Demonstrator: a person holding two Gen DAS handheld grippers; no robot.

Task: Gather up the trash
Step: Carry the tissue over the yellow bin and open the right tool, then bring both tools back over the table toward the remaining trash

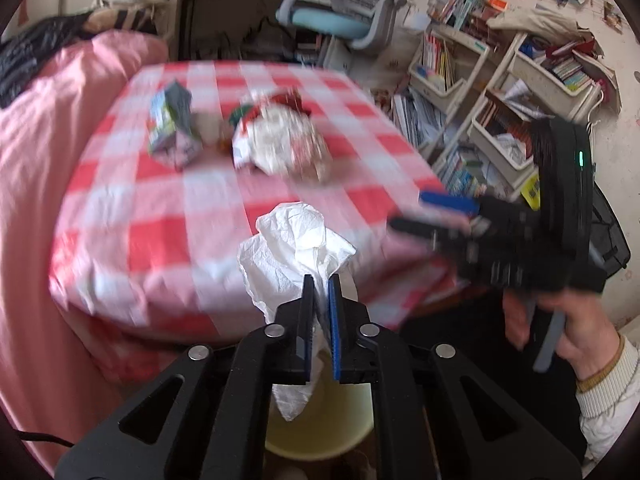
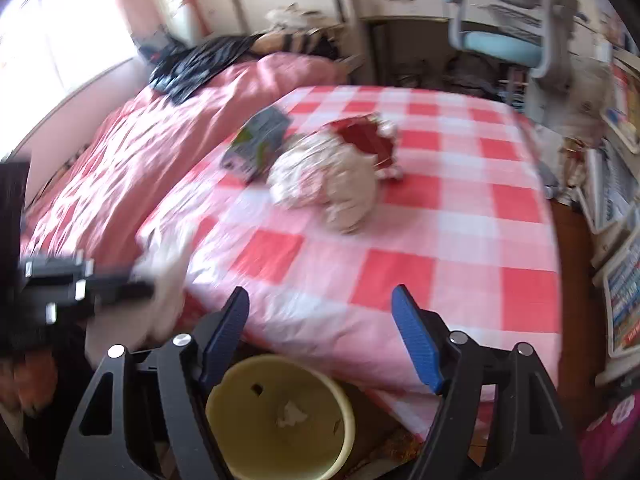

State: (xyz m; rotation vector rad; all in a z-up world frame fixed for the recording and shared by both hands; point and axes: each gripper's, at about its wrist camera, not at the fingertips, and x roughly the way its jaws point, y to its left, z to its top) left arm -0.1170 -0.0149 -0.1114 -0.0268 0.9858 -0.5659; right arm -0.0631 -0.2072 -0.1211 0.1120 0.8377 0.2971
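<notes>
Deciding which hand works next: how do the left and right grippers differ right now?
The left gripper has its jaws shut on a crumpled white paper tissue; the right gripper has its jaws wide apart and empty. The left one shows sharp in its own view; the right one is sharp too. Both hang over the round pale yellow bin.

Motion-blurred carton (image 1: 173,127), bin (image 2: 280,412) edge-cropped

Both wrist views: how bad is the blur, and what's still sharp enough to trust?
Left wrist view: the left claw and its white tissue are sharp; the checked tablecloth and right claw smear. Right wrist view: the right claw and yellow bin are crisp, the window glares.
</notes>
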